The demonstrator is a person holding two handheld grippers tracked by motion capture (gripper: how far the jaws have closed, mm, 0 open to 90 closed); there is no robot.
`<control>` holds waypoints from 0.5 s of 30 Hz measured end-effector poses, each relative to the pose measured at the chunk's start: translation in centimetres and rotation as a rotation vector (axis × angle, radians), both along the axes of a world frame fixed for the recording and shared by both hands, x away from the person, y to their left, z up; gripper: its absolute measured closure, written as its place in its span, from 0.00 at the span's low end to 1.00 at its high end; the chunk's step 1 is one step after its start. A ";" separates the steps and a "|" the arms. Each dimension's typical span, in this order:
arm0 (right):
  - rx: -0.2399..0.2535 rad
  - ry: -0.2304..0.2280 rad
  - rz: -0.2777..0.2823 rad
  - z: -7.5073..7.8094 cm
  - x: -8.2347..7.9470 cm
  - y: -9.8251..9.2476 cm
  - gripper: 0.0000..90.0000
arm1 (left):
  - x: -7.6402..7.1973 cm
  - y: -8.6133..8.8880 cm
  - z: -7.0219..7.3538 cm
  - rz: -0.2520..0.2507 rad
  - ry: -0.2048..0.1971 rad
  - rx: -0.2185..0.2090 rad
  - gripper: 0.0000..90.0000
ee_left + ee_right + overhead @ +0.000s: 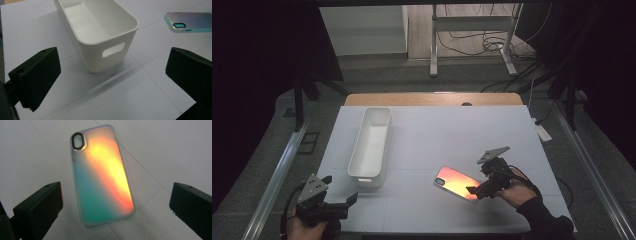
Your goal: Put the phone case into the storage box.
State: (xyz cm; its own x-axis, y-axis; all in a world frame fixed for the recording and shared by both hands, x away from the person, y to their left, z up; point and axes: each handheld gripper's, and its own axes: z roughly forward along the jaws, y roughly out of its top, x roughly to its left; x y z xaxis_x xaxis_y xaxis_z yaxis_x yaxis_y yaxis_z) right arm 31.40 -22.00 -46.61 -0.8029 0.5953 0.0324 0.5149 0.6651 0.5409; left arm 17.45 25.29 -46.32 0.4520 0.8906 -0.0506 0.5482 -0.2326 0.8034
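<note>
Centrally, the right claw (116, 207) stands spread wide over the near end of the iridescent phone case (102, 173), which lies flat on the white worktop (437, 135); contact cannot be judged. Left claw (112, 82), equally spread and empty, faces the white bin (100, 30), its far end cut off.
</note>
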 end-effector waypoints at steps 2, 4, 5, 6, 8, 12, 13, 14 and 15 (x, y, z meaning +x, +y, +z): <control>-0.009 0.003 0.009 -0.1 0.1 0.3 0.00 | 0.0 0.0 0.0 0.000 0.001 0.000 0.00; -0.011 0.003 0.010 -0.1 0.2 0.5 0.00 | 0.0 0.0 0.0 -0.001 0.002 0.002 0.00; -0.015 0.003 0.011 -0.2 0.2 0.6 0.00 | 0.0 0.0 0.0 -0.001 0.002 0.002 0.00; -0.016 0.005 0.013 -0.2 0.3 0.7 0.00 | 0.0 0.0 0.0 -0.001 0.002 0.003 0.00; -0.017 0.006 0.017 -0.3 0.3 0.8 0.00 | 0.0 0.0 0.0 -0.001 0.002 0.003 0.00; -0.018 0.010 0.021 -0.4 0.4 1.1 0.00 | 0.1 -0.1 0.0 -0.002 0.003 0.005 0.00; -0.021 0.008 0.026 -0.5 0.5 1.3 0.00 | 0.1 -0.1 0.0 -0.003 0.005 0.006 0.00; -0.023 0.009 0.029 -0.5 0.5 1.4 0.00 | 0.1 -0.1 0.0 -0.003 0.005 0.007 0.00; -0.026 0.009 0.031 -0.5 0.5 1.5 0.00 | 0.1 -0.1 0.0 -0.003 0.005 0.008 0.00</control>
